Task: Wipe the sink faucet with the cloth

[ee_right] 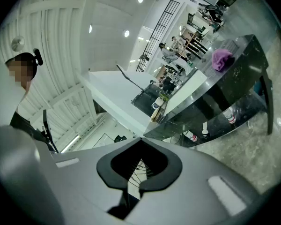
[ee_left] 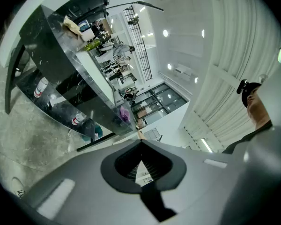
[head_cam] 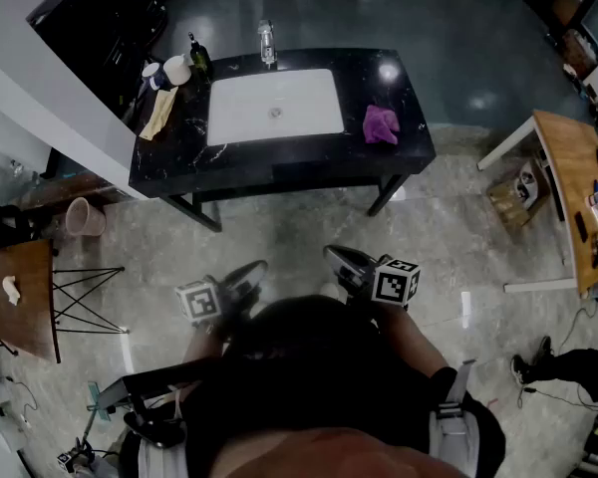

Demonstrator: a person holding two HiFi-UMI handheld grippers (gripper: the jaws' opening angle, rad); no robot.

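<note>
Left gripper (head_cam: 251, 270) and right gripper (head_cam: 337, 258) are being held closed and empty, well back from the counter (head_cam: 169, 157).
One cloth (head_cam: 381, 124) is lying right of one sink (head_cam: 249, 98), apart from one faucet (head_cam: 267, 43); under-counter bottles (ee_right: 230, 117) are being shown only by the gripper views.

**Off-task items noted, head view**

Black marble counter (head_cam: 279, 152) at 12 o'clock. Its left end carries a green bottle (head_cam: 197, 56), a white cup (head_cam: 177, 69) and a yellowish rag (head_cam: 159, 115). Pink bin (head_cam: 83, 217) on the floor at 9 o'clock. Wooden table (head_cam: 570, 182) at 3 o'clock, crate (head_cam: 518, 195) beside it.
</note>
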